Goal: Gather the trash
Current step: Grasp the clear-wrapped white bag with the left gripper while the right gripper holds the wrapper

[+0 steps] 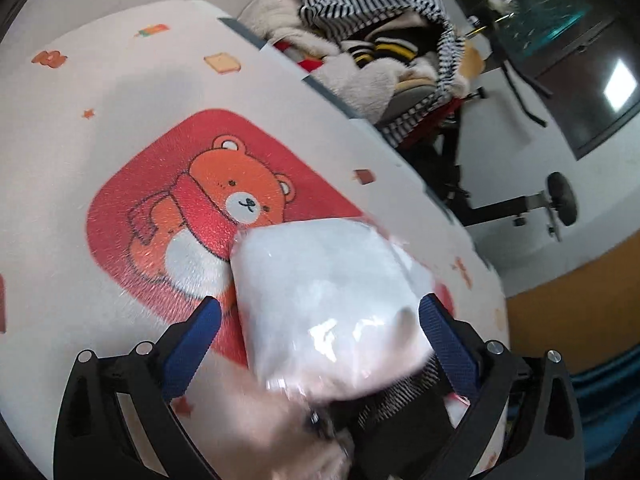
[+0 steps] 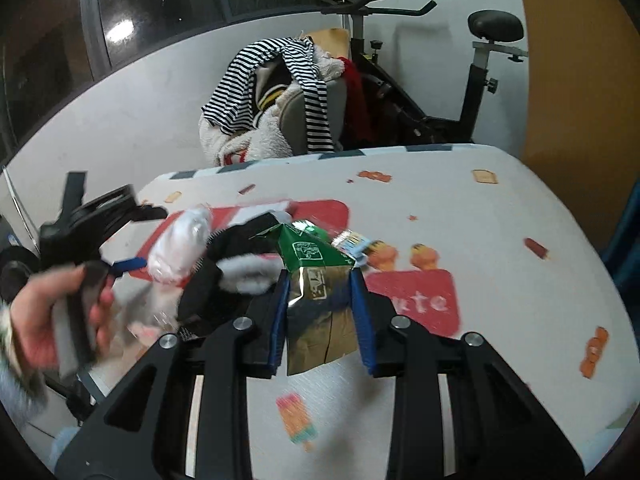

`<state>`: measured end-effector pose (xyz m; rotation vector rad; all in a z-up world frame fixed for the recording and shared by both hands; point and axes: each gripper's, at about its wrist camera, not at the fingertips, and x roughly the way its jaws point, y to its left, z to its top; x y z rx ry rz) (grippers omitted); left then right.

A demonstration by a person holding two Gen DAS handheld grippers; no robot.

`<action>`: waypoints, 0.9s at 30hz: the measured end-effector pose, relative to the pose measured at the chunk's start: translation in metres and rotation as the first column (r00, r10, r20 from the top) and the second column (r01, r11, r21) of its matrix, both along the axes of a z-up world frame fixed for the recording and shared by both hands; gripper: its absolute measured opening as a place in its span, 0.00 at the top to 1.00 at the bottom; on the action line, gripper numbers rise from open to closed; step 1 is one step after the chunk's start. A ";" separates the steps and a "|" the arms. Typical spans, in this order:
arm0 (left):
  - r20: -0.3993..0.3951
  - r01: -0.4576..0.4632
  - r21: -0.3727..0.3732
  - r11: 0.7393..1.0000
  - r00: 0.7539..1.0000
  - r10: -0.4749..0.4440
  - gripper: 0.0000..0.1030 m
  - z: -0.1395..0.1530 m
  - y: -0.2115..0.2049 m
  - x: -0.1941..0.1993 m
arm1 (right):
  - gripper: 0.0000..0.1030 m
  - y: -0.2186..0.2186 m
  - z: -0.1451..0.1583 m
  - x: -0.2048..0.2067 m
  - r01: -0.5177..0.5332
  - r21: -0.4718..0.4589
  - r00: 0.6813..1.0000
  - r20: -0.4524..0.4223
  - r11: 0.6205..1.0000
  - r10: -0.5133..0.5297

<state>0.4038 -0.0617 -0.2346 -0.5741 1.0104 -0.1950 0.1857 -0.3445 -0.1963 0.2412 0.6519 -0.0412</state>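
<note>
Pickup step: the right gripper (image 2: 322, 312) clamps a green wrapper (image 2: 316, 280) at mid-table (image 2: 500, 240). The left gripper (image 1: 320, 340) gapes around a white pack (image 1: 324, 304); next, close on it.

1. The left gripper (image 1: 320, 312) has a black frame of angular arms with triangular cut-outs, each arm spreading outward behind the fingers.
2. Its fingers (image 1: 196, 344) are black bars faced with blue, finely textured pads.
3. Round silver screw heads sit on the frame just behind each finger, two to a side.
4. The right gripper (image 2: 322, 280) is of the same build: black cut-out arms, silver screws behind the fingers, and blue ribbed pads on the fingers (image 2: 280, 320).
5. In the right wrist view the left gripper's black handle shows in the person's hand (image 2: 52, 316), with a blue finger ahead of it.
6. A pale, blurred cuff edges that wrist.
</note>
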 end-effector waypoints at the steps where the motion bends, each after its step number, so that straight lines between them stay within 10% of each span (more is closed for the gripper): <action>1: -0.007 0.002 -0.001 1.000 1.000 -0.002 0.06 -0.003 0.001 0.002 | 0.69 -0.002 -0.001 -0.001 0.005 0.008 1.000 -0.003 1.000 -0.005; 3: -0.028 0.003 -0.002 1.000 1.000 -0.004 0.16 -0.009 0.001 0.006 | 0.69 -0.009 -0.003 -0.007 0.026 0.026 1.000 -0.006 0.999 -0.026; 5: -0.042 -0.004 -0.002 1.000 0.999 0.004 0.47 -0.007 0.005 0.007 | 0.69 -0.012 -0.003 -0.011 0.040 0.044 0.999 0.001 0.998 -0.040; 8: -0.033 0.001 0.044 0.999 0.999 0.001 0.60 0.005 0.006 0.008 | 0.69 -0.014 -0.003 -0.013 0.048 0.063 0.999 0.005 0.997 -0.048; 27: 0.210 0.162 0.191 0.968 0.957 -0.201 0.61 0.114 0.019 -0.080 | 0.70 0.014 0.044 -0.056 0.011 0.052 0.997 0.078 0.999 -0.015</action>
